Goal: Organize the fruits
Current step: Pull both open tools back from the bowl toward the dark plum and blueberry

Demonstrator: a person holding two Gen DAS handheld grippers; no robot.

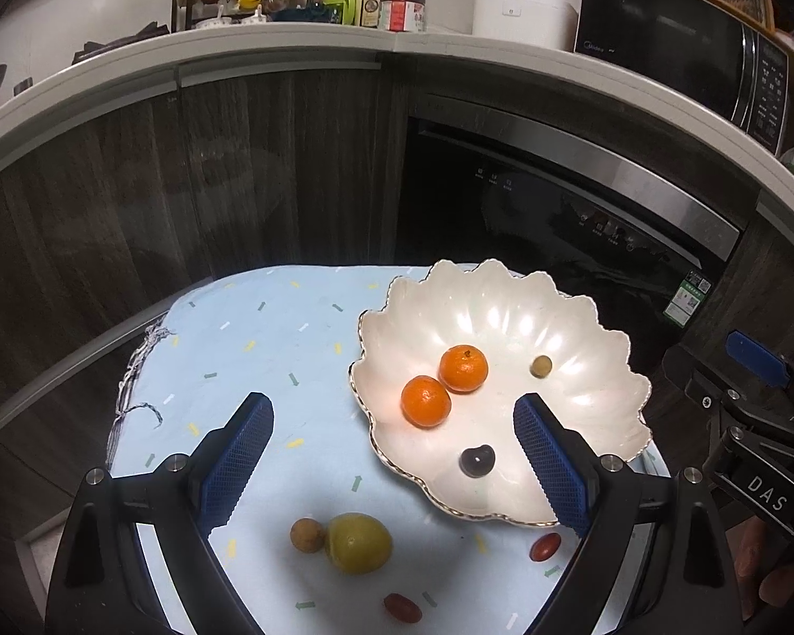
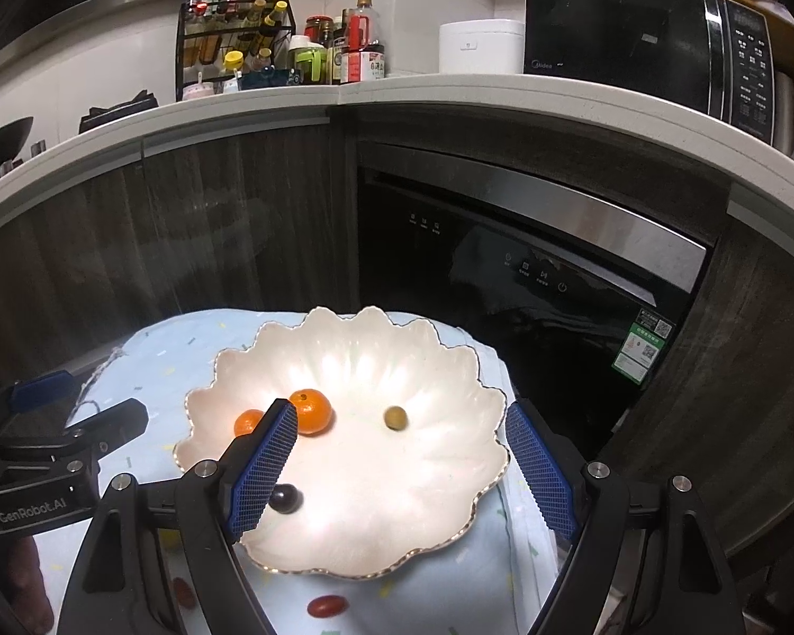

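Two oranges [image 1: 444, 383] sit touching in the scalloped white dish [image 1: 582, 413], with a small olive-brown fruit [image 1: 541, 366] apart to their right and a dark plum [image 1: 477, 461] nearer the front rim. On the pale blue cloth [image 1: 270, 349] before the dish lie a yellow lemon [image 1: 358, 543] touching a small brown fruit [image 1: 307, 534], plus two red fruits [image 1: 544, 546], well apart. The left gripper [image 1: 391, 423] hovers above the cloth, jaws wide and empty. The right gripper [image 2: 399, 436] hangs over the dish, jaws likewise spread, holding nothing.
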